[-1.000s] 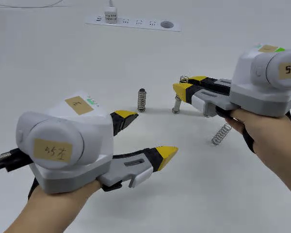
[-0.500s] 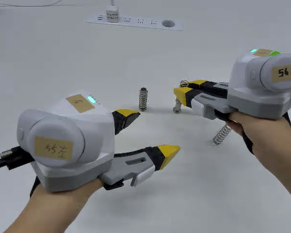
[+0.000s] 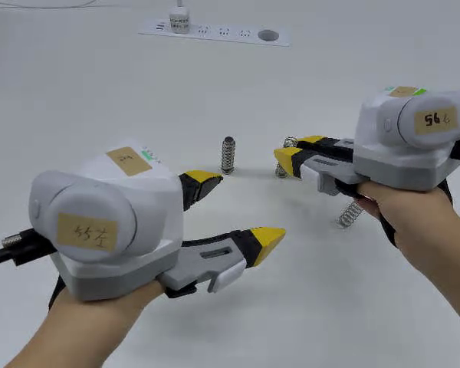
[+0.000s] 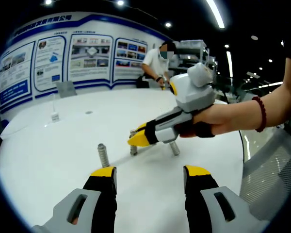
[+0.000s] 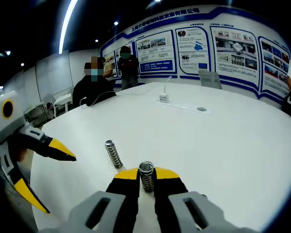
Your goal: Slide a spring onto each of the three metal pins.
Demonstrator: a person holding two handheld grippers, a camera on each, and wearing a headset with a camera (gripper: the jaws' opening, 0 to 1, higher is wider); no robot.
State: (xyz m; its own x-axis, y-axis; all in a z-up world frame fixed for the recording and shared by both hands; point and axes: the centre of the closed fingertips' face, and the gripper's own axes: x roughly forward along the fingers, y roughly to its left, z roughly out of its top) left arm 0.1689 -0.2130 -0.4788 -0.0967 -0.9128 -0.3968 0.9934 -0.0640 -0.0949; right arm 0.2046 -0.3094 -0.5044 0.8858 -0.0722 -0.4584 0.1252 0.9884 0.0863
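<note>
Your right gripper [image 3: 290, 153] is clenched on a small silver coil spring [image 5: 146, 177], which it holds upright just above the white tabletop [image 3: 100, 100]. Your left gripper [image 3: 235, 207] is released, jaws wide apart. Near both grippers' tips stands a metal pin [image 3: 228, 154] already wearing a spring. A loose spring [image 3: 350, 215] lies under the right gripper's body.
</note>
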